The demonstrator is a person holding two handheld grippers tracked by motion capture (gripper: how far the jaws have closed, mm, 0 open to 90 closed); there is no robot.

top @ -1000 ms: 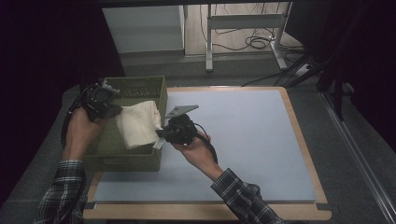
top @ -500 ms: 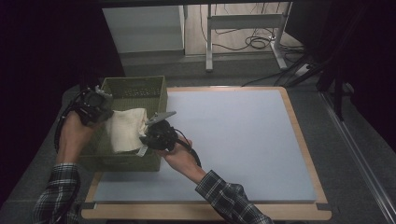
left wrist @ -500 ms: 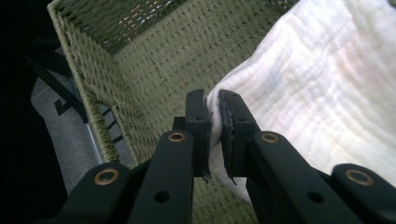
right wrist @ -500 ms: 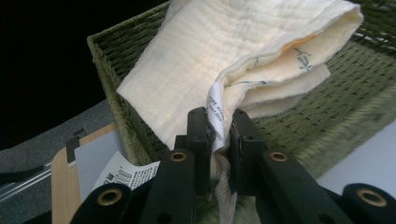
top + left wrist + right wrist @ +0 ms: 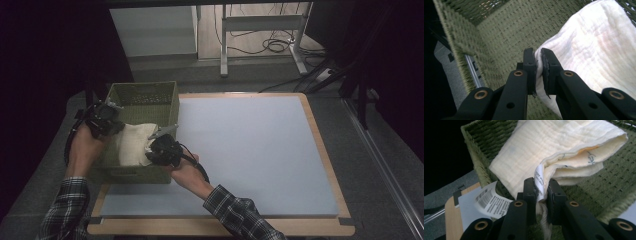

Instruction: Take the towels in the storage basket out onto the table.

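A folded cream cloth point(image 5: 134, 144) hangs inside the green woven basket point(image 5: 145, 92) at the table's left. My left gripper point(image 5: 114, 131) is shut on the cloth's left edge; in the left gripper view its jaws pinch the cloth point(image 5: 584, 47) against the basket's inner wall point(image 5: 506, 27). My right gripper point(image 5: 152, 150) is shut on the cloth's right corner. In the right gripper view the folded cloth point(image 5: 554, 147) and its white care tag point(image 5: 539, 180) sit between the jaws, above the basket's floor point(image 5: 609, 180).
The basket stands on the left part of a pale blue mat point(image 5: 250, 145) on a wooden-edged board point(image 5: 320, 145). A paper label point(image 5: 490, 200) dangles by the basket's near rim. Table legs and cables point(image 5: 270, 45) lie beyond the far edge.
Both grippers have carried the cloth leftward and down, from over the basket's right rim into the basket. The right hand now reaches over the basket's near right corner.
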